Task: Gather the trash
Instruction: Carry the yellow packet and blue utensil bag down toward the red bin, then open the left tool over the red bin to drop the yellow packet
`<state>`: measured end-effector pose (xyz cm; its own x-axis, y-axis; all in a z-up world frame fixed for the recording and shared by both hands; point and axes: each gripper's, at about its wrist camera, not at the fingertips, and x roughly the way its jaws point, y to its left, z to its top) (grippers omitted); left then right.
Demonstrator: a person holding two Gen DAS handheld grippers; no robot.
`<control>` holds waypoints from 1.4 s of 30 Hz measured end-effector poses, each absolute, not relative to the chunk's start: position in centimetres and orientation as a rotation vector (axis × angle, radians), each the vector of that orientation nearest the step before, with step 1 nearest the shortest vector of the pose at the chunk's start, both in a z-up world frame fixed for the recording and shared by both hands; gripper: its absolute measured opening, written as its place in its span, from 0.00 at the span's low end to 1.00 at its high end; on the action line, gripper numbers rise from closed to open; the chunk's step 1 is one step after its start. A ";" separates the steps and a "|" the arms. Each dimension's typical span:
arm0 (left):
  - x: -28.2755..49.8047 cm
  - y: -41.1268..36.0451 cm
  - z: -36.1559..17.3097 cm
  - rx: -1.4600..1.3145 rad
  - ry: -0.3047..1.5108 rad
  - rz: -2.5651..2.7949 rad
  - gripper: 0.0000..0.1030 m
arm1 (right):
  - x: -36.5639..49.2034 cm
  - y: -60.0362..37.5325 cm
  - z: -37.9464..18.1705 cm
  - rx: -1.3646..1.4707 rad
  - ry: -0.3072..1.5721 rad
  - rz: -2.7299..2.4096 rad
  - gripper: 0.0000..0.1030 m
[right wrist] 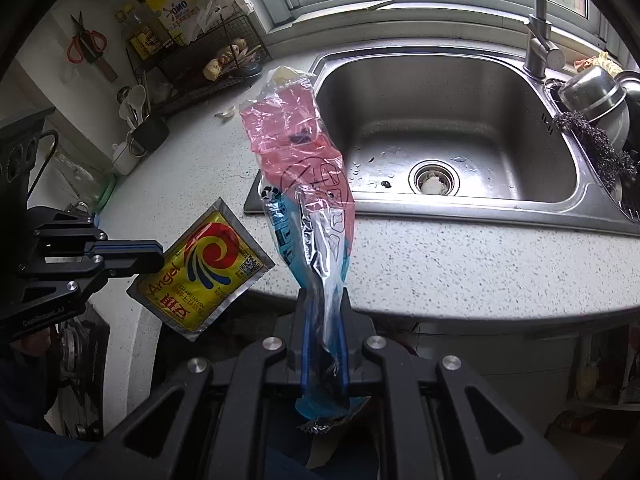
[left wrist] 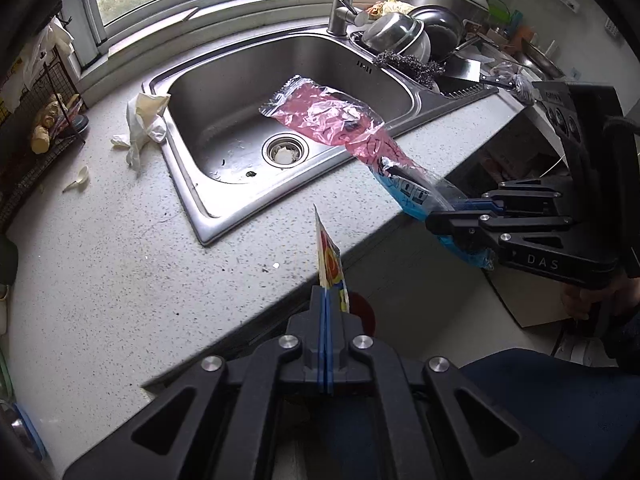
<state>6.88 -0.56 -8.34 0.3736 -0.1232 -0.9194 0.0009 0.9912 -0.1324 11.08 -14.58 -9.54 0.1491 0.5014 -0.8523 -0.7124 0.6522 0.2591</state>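
Crinkly clear plastic, tinted pink at the far end and blue near the pads: that is the long wrapper (right wrist: pixel 304 184), clamped at its blue end in the right gripper (right wrist: pixel 323 316), jaws closed on it, the rest sticking out forward over the table (right wrist: pixel 460 256) edge. Left gripper (left wrist: pixel 326 296) is closed on a flat foil sachet (left wrist: pixel 329 258), held by one corner, up in the air in front of the table.

Left wrist view shows the sachet edge-on, just a thin yellow-red sliver. Right wrist view shows its face: yellow, silver crimped border, red and blue swirl, "Angel" print (right wrist: pixel 202 270), with the left gripper's blue-edged fingers (right wrist: pixel 132 254) pinching it from the side.

Table is speckled grey stone, curved front edge. Stainless sink (right wrist: pixel 448 128) set into it, rounded rectangle, round drain strainer (right wrist: pixel 434 178) with pale scraps inside, water drops around it. Chrome faucet (left wrist: pixel 344 4) behind.

Only left view: limp white rubber glove (left wrist: pixel 144 120) draped at the sink's left rim, small white spoon (left wrist: pixel 80 178) on the table. Only right view: red-handled scissors (right wrist: pixel 86 42) on the wall, yellow detergent jug (right wrist: pixel 174 8). Both show a dark wiry scrubber (left wrist: pixel 408 64) and steel bowls (left wrist: pixel 400 32) right of the sink.
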 end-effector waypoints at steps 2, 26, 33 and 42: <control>6.4 -2.5 -9.0 -0.105 1.196 -0.094 0.00 | 10.3 -16.1 -9.8 -0.224 1.127 0.873 0.09; 8.6 -10.5 -31.6 -0.136 1.432 -0.186 0.00 | 8.1 -23.0 -24.7 -0.149 1.358 0.617 0.10; 9.5 -11.7 -39.1 -0.091 1.463 -0.183 0.00 | 9.2 -23.1 -31.1 -0.111 1.376 0.558 0.10; 10.8 -13.2 -44.2 -0.101 1.479 -0.190 0.00 | 9.3 -24.6 -35.6 -0.083 1.399 0.503 0.10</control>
<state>10.78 -13.15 -44.19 0.0806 -0.1884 -0.9788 0.0652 0.9809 -0.1834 9.31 -24.57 -35.59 0.0846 0.2883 -0.9538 -0.3845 0.8925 0.2357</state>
